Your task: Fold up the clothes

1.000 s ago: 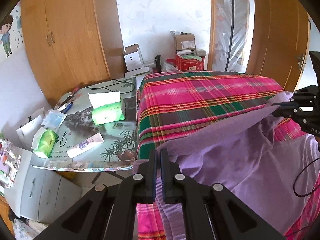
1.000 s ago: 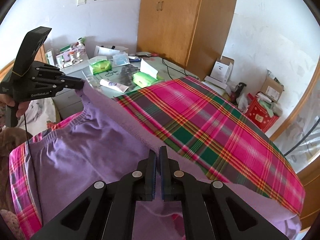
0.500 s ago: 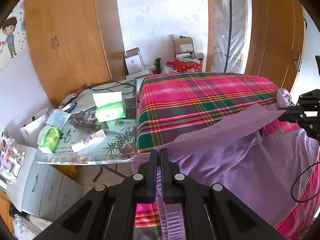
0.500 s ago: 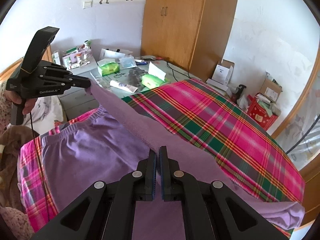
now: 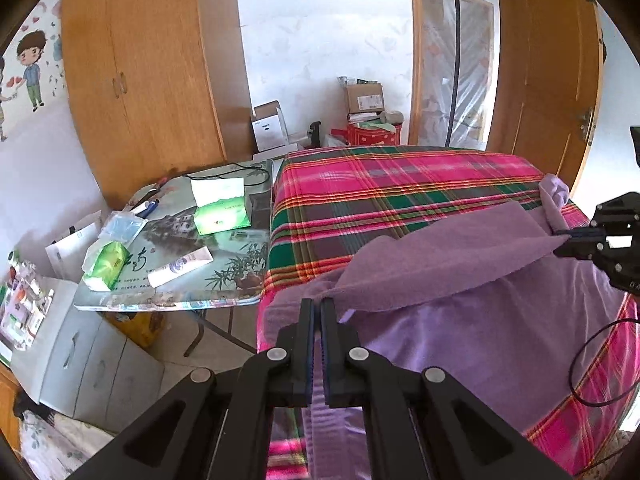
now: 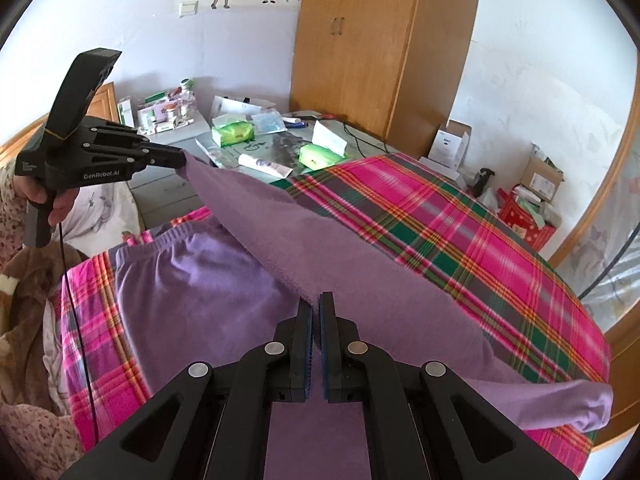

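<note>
Both claws are locked on the cloth here. In the left wrist view the left claw (image 5: 319, 307) sits at bottom centre, jaws pressed together on a bunched corner of the purple garment (image 5: 460, 320). Over at the right edge of that frame the right claw (image 5: 568, 238) pinches another point of the same edge, so a band of purple fabric hangs lifted between the two, above the rest of the garment.

Switch to the right wrist view: the right claw (image 6: 316, 309) at bottom centre is clamped tight on the garment (image 6: 224, 296), and the left claw (image 6: 182, 160) at upper left grips the far end, a hand (image 6: 44, 200) wrapped round its handle. The raised fold runs diagonally from upper left down to bottom centre. Below it the garment's lower layer lies flat on the bed (image 6: 440, 216), which wears a pink, green and grey plaid cover; an elastic waistband (image 6: 160, 240) shows at the left. A loose purple end (image 6: 588, 404) trails off at the lower right.

Beside the bed, in the left half of the left wrist view, a desk (image 5: 224, 302) carries green tissue packs (image 5: 222, 220) and a white tube (image 5: 180, 266). A wooden wardrobe (image 5: 152, 72) stands behind it.
</note>
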Tool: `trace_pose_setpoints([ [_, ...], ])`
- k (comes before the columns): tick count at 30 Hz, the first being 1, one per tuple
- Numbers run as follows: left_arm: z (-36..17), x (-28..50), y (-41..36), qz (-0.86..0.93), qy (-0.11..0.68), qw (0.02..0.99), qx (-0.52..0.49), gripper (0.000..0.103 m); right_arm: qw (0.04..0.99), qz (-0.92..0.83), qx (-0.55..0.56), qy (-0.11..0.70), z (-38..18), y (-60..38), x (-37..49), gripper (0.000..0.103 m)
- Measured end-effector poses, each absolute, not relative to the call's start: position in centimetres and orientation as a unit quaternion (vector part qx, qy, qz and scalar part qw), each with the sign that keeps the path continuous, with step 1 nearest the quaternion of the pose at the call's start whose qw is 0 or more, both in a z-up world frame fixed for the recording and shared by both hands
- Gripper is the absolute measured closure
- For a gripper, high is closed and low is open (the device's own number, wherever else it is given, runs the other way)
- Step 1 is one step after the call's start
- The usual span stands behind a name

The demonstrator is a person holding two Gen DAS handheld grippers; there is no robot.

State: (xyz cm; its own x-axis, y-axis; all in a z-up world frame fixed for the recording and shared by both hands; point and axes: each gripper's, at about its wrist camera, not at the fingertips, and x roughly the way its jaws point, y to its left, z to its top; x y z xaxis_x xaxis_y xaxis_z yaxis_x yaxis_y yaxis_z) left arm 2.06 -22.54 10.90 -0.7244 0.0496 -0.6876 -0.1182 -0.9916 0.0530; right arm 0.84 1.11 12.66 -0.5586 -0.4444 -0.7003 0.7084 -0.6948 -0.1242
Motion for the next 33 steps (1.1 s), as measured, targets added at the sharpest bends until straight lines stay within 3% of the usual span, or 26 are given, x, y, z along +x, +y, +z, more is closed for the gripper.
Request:
trace_pose_setpoints([
  [33, 4.3, 10.0, -21.3, 0.915, 0.014, 0.048, -0.401, 0.101, 0.355, -0.833, 0.388, 0.175, 5.8, 3.0, 9.4, 0.099],
])
